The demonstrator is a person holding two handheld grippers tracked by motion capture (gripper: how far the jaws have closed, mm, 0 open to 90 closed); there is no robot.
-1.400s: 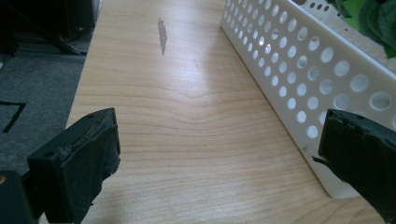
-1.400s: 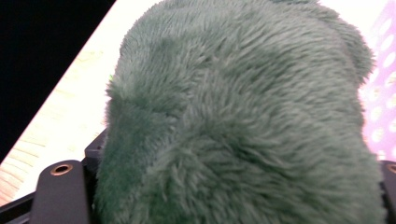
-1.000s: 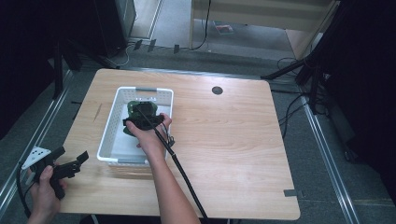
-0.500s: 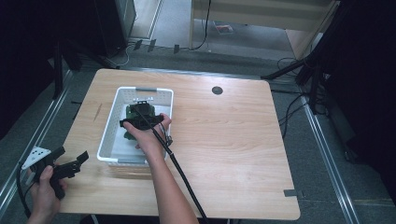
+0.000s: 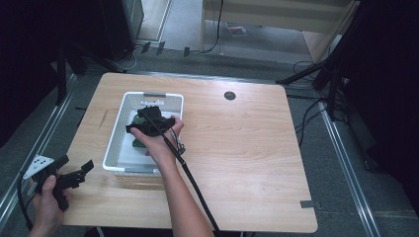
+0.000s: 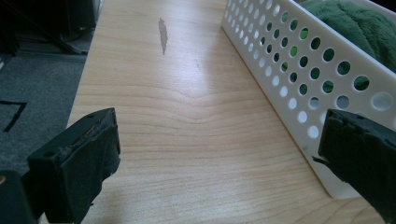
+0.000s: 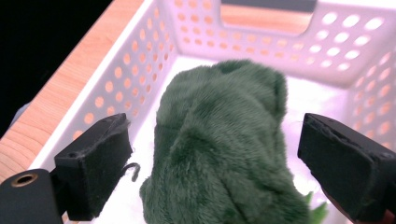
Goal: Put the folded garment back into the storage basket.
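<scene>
A green plush toy lies inside a white perforated basket on a wooden table. In the right gripper view the toy sits between the 2 black jaws, which stand wide apart on either side of it; neither pad touches the fur as far as the view shows. The toy's fuzzy back rises up the middle of the gap and runs away from the jaws toward the basket's far wall, where a handle slot opens. The basket's white floor shows to either side of the toy, just ahead of each jaw.

From the high view, the right gripper hangs over the basket's middle, held by the right hand, with its black cable trailing back along the forearm toward the table's near edge.

The left gripper is held by the left hand off the table's near-left corner, well apart from the basket. Its 2 jaws are also spread wide, with nothing between them. In the left gripper view bare wood lies ahead of the gap; the basket's hole-dotted side wall runs ahead of the right-hand jaw, its near corner just beside that jaw, and green fur shows over the rim. A dark streak marks the wood farther ahead.
</scene>
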